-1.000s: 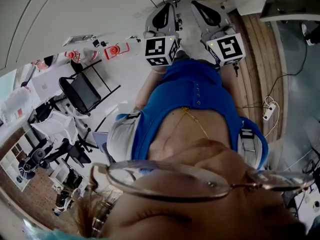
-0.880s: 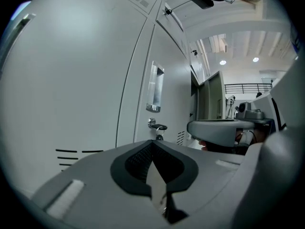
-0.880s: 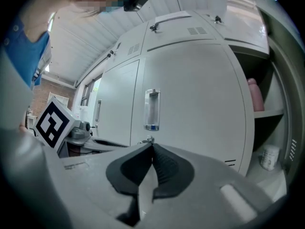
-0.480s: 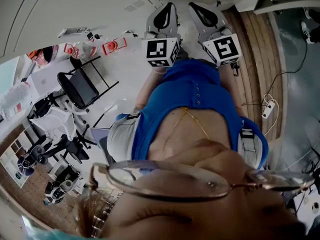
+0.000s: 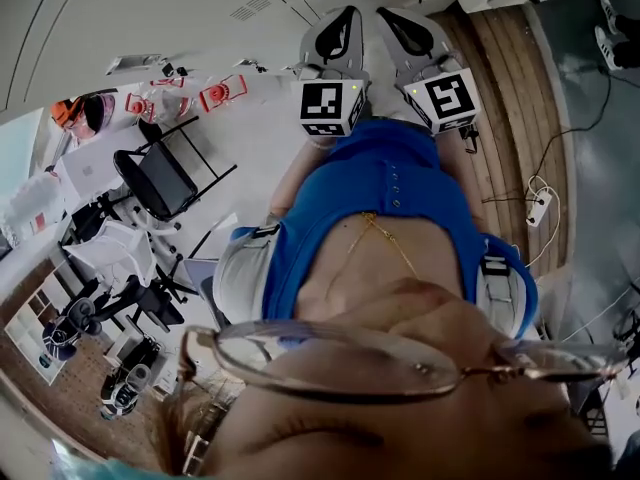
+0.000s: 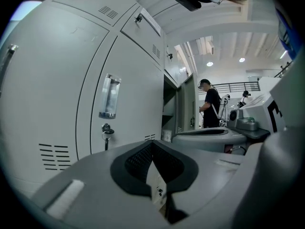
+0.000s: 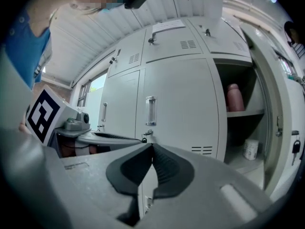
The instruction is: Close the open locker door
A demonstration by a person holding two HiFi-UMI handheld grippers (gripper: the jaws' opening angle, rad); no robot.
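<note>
A bank of grey lockers [image 7: 176, 99] fills the right gripper view. One locker [image 7: 240, 123] stands open at the right, its door [image 7: 272, 104] swung out toward me with a key [image 7: 296, 149] hanging from its lock. Inside are a pink bottle [image 7: 233, 97] on the shelf and a white cup [image 7: 250, 149] below. The left gripper view shows the same open locker [image 6: 169, 109] further off, past closed doors. My right gripper [image 7: 152, 148] and left gripper [image 6: 152, 146] are both shut and hold nothing. In the head view the left gripper [image 5: 340, 23] and the right gripper [image 5: 395, 23] are side by side before the lockers.
A closed locker door with a clear handle [image 6: 109, 97] and a key [image 6: 106, 131] is close on my left. A person [image 6: 209, 109] stands far off past the open door. Behind me are a folding chair [image 5: 165, 183], equipment, and a power strip [image 5: 540, 208] on the floor.
Both grippers stay side by side and shut. The head view has drifted a little, so the chair and the floor clutter sit slightly differently in the frame.
</note>
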